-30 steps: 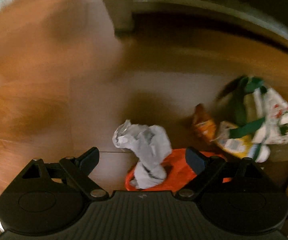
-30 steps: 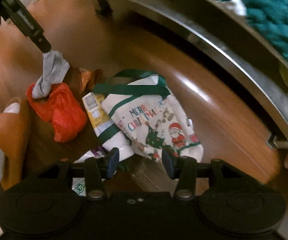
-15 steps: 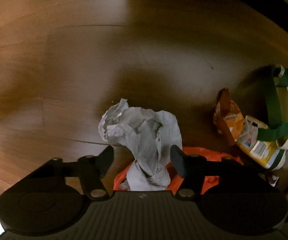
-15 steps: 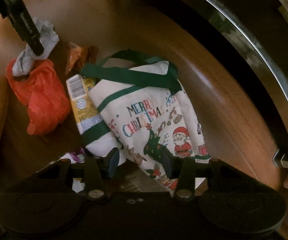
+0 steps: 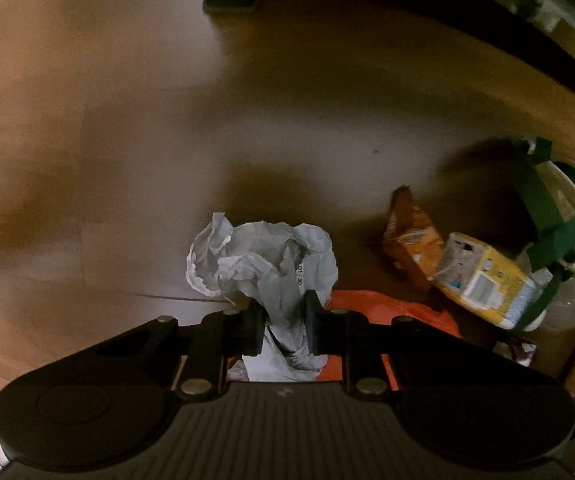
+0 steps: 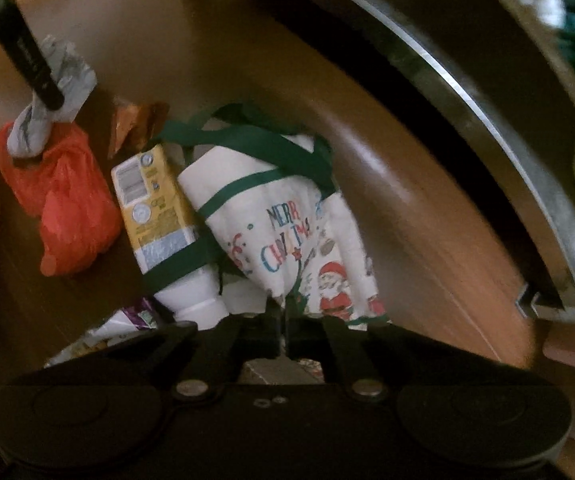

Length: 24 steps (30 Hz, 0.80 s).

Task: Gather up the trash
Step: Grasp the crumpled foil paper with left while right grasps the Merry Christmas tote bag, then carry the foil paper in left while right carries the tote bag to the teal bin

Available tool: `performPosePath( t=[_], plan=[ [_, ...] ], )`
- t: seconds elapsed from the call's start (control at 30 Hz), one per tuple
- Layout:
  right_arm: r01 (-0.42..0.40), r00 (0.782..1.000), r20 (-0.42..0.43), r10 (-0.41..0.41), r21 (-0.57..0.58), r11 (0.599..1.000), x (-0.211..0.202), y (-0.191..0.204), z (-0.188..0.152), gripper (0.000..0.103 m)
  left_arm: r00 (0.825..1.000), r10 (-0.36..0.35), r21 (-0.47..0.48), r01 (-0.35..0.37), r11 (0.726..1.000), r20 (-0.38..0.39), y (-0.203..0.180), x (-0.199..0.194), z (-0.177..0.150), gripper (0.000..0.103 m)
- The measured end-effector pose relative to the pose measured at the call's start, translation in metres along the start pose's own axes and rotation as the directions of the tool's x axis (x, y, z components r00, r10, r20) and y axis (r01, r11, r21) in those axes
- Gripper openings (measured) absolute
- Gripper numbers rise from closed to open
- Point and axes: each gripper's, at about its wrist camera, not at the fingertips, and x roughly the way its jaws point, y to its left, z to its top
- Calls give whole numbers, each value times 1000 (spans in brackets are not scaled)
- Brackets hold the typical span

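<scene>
Both grippers clamped on items on the floor.
The left gripper (image 5: 283, 322) pinches the crumpled paper (image 5: 263, 260) just above the red plastic bag (image 6: 63, 208); the right gripper (image 6: 283, 334) has its fingers together on the Christmas tote bag (image 6: 299, 236), which lies beside the red plastic bag.

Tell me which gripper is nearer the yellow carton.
Hard to call. The right gripper is shut on the Christmas bag lying against the yellow carton; the left gripper grips crumpled paper off to the carton's side.
</scene>
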Motion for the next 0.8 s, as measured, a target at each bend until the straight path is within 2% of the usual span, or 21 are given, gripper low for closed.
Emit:
performPosePath(
  t=[0.13, 0.3, 0.57, 0.8],
  plan=[
    [13, 999, 38, -15, 61, 998, -26, -9, -2, 2, 1000, -6, 47, 5, 999, 19, -4, -21, -4, 19],
    [-7, 997, 82, -7, 163, 987, -70, -24, -11, 2, 998, -8, 129, 1, 992, 55, -20, -70, -12, 19],
    [-87, 981, 191, 36, 266, 960, -155, -33, -30, 2, 988, -114, 274, 82, 958, 101, -61, -165, -33, 19],
    [-145, 959, 280, 50, 332, 932, -235, -46, -57, 2, 972, -147, 312, 85, 946, 182, -98, -246, -59, 19]
  ],
)
